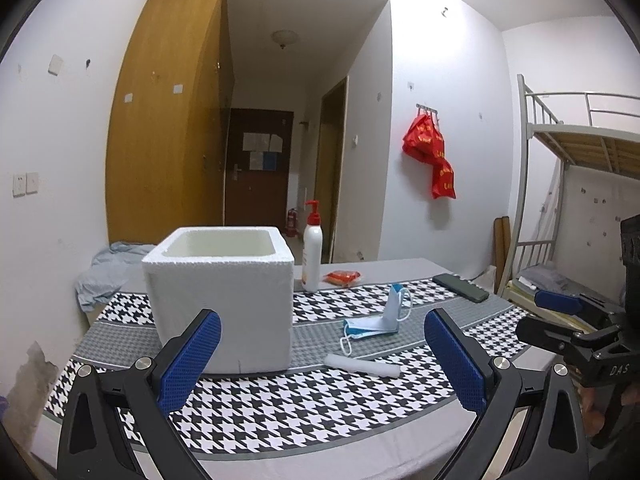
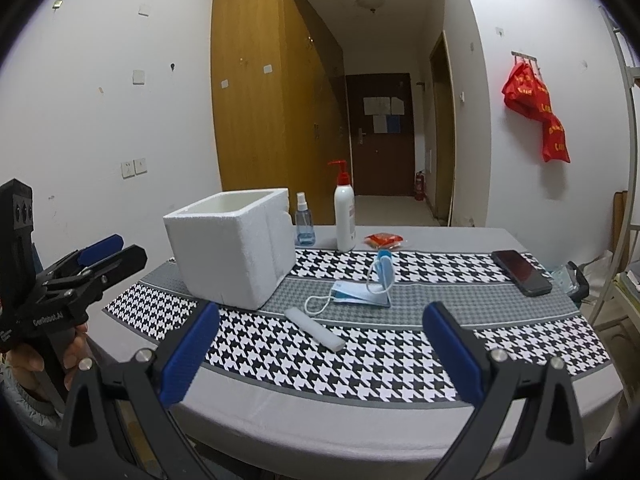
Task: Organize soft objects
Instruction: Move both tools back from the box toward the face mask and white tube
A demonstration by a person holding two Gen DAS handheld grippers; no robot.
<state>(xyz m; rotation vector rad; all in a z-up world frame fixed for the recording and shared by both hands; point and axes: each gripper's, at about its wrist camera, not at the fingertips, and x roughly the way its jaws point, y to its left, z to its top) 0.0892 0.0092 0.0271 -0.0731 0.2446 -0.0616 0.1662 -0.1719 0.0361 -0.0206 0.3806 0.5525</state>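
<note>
Nearest, the left gripper (image 1: 322, 360) and the right gripper (image 2: 320, 360) are held spread wide above the near edge of the houndstooth-patterned table cloth (image 2: 400, 364), and nothing is gripped or touched by either. Just beyond, between the fingers, one small white rolled cloth (image 2: 315, 328) is laid flat. Behind it one folded blue face mask (image 2: 362, 294) is seen, beside one open white foam box (image 2: 230, 246).
</note>
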